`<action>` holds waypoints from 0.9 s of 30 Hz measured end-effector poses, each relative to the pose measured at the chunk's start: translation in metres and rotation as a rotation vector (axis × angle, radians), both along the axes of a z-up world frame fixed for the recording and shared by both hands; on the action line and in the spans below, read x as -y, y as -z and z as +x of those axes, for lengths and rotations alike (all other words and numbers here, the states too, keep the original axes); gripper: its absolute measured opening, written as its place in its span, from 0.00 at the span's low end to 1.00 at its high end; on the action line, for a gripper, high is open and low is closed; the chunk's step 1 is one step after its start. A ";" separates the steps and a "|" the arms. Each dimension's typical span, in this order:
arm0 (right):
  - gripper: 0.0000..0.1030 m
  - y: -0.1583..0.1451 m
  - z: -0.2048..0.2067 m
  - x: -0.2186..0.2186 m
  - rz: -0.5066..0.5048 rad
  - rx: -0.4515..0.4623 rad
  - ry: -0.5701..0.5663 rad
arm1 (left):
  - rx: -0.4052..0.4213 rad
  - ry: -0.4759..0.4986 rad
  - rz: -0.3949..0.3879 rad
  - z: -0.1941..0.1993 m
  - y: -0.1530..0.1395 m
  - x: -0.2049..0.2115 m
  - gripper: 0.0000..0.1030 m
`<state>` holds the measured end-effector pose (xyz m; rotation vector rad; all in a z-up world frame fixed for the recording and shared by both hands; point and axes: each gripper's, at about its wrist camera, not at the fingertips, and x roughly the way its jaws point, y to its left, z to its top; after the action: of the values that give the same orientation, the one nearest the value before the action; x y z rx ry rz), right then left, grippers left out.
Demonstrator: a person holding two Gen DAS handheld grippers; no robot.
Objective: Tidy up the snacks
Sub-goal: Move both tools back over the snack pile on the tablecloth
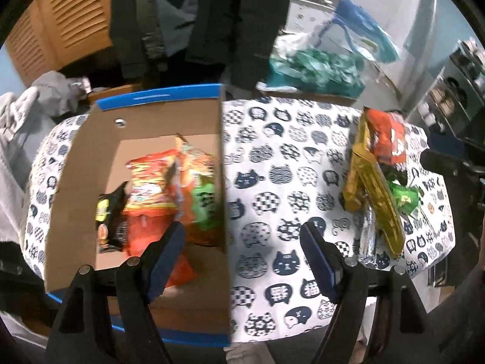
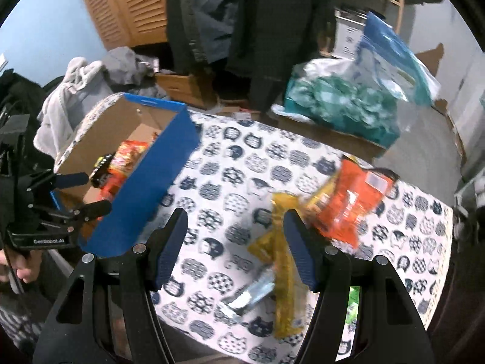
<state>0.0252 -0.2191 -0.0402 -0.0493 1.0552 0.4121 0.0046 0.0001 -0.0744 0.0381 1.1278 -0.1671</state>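
A blue cardboard box [image 1: 81, 157] stands on the left of the cat-print table and holds several snack packs [image 1: 157, 194]. It also shows in the right wrist view [image 2: 151, 188]. My left gripper [image 1: 242, 254] is open and empty over the box's right wall. More snacks lie at the right: a yellow pack [image 2: 283, 261], an orange bag [image 2: 348, 200], a silver pack [image 2: 251, 295] and a green pack [image 1: 404, 197]. My right gripper [image 2: 235, 248] is open and empty, hovering just above the yellow pack. The left gripper [image 2: 88, 192] shows by the box.
The cat-print tablecloth [image 1: 272, 151] covers a small table. Behind it lie a green-and-white bag [image 2: 342, 106], a blue plastic bag [image 2: 391, 57], hanging dark coats [image 2: 248, 30], grey clothes [image 2: 78, 91] and a cardboard box [image 2: 185, 86].
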 end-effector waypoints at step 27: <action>0.64 0.085 -0.001 0.144 -0.033 -0.168 0.228 | -0.181 0.191 -0.007 0.030 0.064 0.158 0.77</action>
<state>0.0247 -0.3629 -0.1251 0.0771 1.2191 0.1942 0.0346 -0.1575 -0.1385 0.1266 1.3038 -0.3507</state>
